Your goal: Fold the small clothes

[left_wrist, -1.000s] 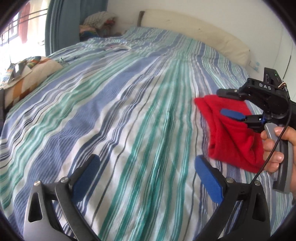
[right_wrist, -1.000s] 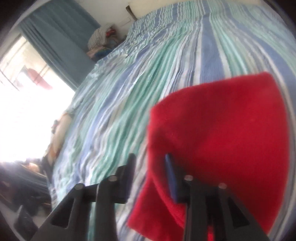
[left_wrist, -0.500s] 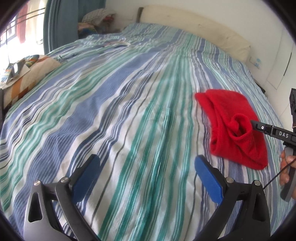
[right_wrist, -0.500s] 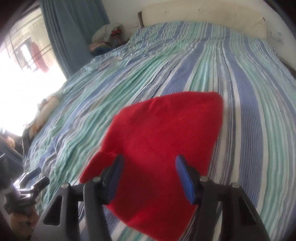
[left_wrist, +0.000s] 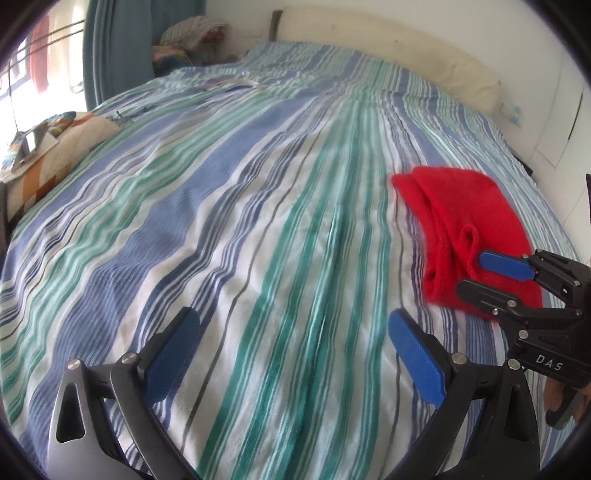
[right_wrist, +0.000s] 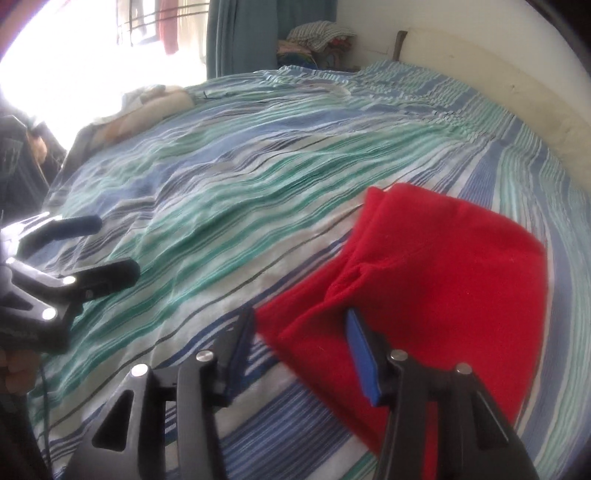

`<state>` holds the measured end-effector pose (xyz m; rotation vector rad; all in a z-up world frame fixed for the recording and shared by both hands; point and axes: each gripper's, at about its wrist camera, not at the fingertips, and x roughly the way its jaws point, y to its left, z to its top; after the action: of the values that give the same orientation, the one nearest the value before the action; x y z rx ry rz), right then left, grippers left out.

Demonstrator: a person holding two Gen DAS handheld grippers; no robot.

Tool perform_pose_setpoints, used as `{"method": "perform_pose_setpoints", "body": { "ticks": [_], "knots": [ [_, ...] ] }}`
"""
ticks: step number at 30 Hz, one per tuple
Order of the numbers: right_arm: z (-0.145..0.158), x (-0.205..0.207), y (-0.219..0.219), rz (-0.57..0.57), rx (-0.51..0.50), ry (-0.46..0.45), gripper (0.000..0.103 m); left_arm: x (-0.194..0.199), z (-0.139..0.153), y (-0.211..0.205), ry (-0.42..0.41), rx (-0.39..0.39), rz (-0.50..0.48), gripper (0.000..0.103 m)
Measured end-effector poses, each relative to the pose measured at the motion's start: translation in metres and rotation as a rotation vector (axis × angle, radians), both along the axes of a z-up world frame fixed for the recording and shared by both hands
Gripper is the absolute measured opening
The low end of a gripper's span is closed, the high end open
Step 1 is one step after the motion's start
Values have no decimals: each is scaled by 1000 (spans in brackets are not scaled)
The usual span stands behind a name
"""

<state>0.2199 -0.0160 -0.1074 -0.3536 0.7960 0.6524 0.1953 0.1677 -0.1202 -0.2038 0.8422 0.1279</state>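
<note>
A small red knitted garment (left_wrist: 469, 206) lies folded over on the striped bedspread (left_wrist: 258, 206), to the right of the bed's middle. My right gripper (left_wrist: 471, 271) reaches in from the right over its near edge. In the right wrist view the garment (right_wrist: 443, 266) fills the lower right, and its near-left corner lies between the right gripper's (right_wrist: 299, 317) blue pads. The jaws are closing, but the pads do not press the cloth. My left gripper (left_wrist: 291, 321) hovers open over bare bedspread, left of the garment, nothing between its fingers; the same left gripper (right_wrist: 116, 245) shows at the far left.
A patterned pillow (left_wrist: 55, 147) lies at the bed's left edge. A pile of clothes (left_wrist: 188, 33) sits in the far corner beside a blue curtain (left_wrist: 110, 48). A cream headboard cushion (left_wrist: 388, 40) lines the far side, with a white wall (left_wrist: 546, 92) on the right.
A second ago the garment hung draped on my right gripper; then it lay on the bed. The right gripper rolled, drew away right, and came back to its near edge. The left gripper stayed put.
</note>
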Motion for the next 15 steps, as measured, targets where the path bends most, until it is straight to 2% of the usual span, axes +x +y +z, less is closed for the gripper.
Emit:
{"method": "perform_pose_setpoints", "body": {
  "ticks": [3, 6, 7, 10, 11, 13, 15],
  "knots": [
    [14, -3, -10, -12, 48, -4, 51, 0, 0, 0, 0, 3, 0, 102],
    [14, 4, -15, -49, 38, 2, 51, 2, -2, -3, 6, 10, -4, 102],
    [9, 7, -14, -47, 37, 23, 51, 2, -2, -4, 9, 9, -7, 102],
    [-21, 22, 0, -11, 40, 181, 52, 4, -5, -7, 19, -3, -20, 102],
    [-25, 21, 3, -17, 35, 166, 53, 3, -6, -8, 20, -7, -25, 102],
    [-20, 17, 1, -28, 85, 157, 54, 2, -5, -8, 14, -11, -32, 102],
    [-7, 8, -14, -25, 185, 186, 58, 0, -4, -7, 1, -23, -44, 102]
  ]
}}
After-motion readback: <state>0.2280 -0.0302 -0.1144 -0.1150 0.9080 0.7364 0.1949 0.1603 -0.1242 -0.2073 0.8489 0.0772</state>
